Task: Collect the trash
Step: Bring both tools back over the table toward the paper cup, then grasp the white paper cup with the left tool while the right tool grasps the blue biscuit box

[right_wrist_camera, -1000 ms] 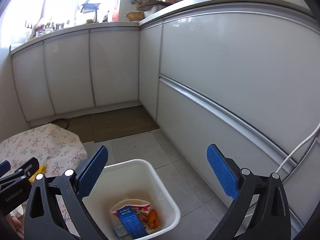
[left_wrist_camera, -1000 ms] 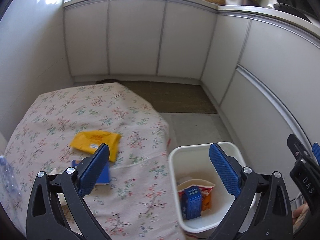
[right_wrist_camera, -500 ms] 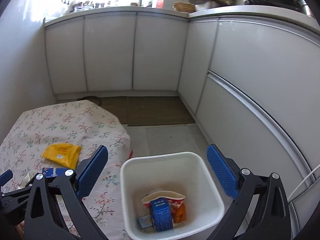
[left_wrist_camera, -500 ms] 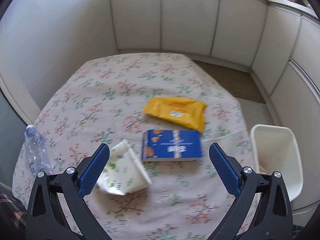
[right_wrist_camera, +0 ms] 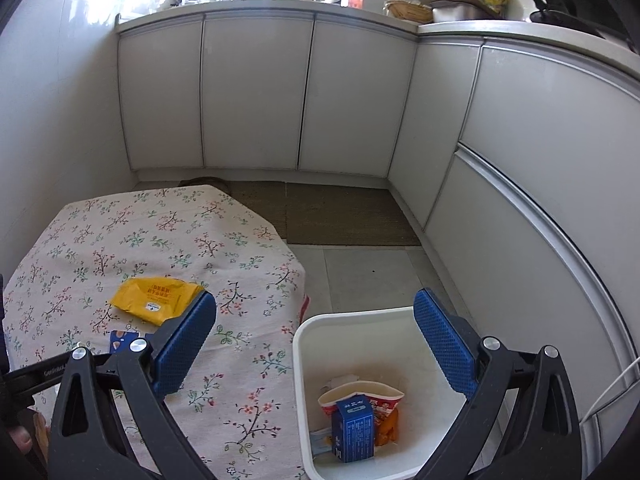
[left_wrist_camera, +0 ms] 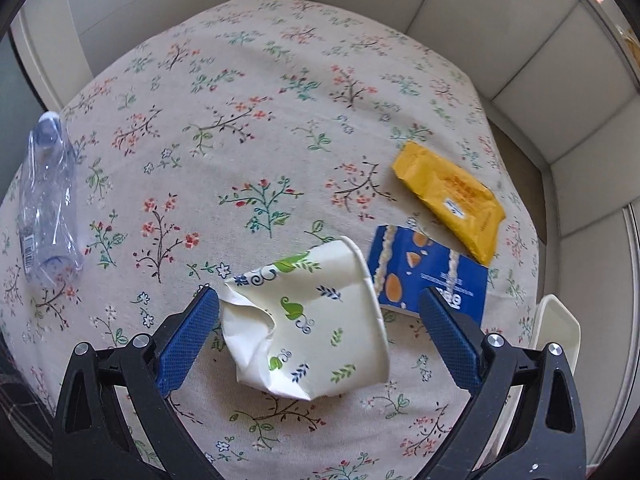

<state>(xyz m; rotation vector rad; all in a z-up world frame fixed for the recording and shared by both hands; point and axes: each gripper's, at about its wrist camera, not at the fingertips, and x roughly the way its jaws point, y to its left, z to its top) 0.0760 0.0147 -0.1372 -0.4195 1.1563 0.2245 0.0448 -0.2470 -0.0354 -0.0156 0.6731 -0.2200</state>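
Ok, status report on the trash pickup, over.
Left tongs open, straddling crushed white leaf-print paper cup. Right tongs open, empty, above white plastic bin. Nothing in the way.

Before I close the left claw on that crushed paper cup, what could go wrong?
The left claw is open around the crushed paper cup, which may buckle further and slip. The blue box lies right beside the cup, near one finger, so it might get pinched or dragged. The white bin sits below the table's edge, so an early release could miss it.
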